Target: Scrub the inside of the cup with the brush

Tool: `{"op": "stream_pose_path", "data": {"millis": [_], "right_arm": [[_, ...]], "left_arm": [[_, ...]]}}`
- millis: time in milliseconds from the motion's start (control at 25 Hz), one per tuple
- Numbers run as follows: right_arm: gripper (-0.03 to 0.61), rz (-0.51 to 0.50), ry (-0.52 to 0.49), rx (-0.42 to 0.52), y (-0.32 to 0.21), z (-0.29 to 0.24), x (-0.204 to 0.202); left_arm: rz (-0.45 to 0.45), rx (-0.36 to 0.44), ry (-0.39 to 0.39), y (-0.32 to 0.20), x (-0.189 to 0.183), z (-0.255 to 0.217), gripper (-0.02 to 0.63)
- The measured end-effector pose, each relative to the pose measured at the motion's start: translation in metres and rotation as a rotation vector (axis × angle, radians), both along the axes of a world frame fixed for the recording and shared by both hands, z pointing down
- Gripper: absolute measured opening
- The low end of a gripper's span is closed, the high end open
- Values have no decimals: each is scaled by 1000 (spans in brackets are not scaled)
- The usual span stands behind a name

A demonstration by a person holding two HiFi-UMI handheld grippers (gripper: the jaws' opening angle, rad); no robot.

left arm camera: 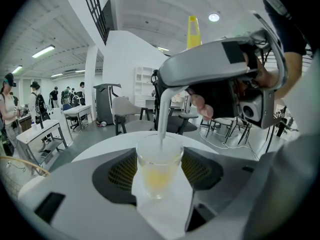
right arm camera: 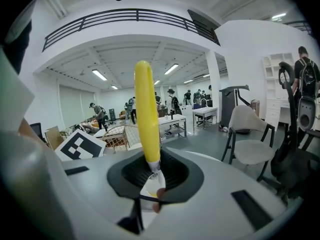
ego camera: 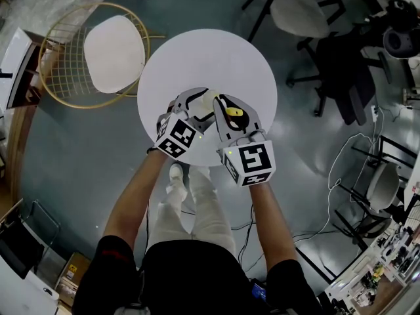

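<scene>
Left tool [left arm camera: 160, 174] is clamped on the clear cup [left arm camera: 159, 156], upright over the round white desk [ego camera: 197, 58]; can't tell if the base rests on it. Right tool [right arm camera: 152, 176] is closed on the yellow-handled brush [right arm camera: 146, 114], its shaft down inside the cup. Risk: side load on the rim could lever the slick cup in the pads or tip it. The tools sit close and may knock together. Wire chair [ego camera: 98, 54] and office chair [ego camera: 302, 12] are near the desk but not in the way.
</scene>
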State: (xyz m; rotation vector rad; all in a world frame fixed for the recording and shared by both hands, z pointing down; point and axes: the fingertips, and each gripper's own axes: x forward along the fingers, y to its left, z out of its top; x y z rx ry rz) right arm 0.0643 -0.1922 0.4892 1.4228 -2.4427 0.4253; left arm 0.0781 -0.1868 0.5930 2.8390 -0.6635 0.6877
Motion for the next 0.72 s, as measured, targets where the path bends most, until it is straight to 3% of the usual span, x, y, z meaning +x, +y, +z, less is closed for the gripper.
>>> {"op": "stream_pose_path", "data": {"millis": [720], "right_arm": [[51,-26,54,13,14,2,-3]], "left_arm": [[13,2,1,0,-1,0,290]]}}
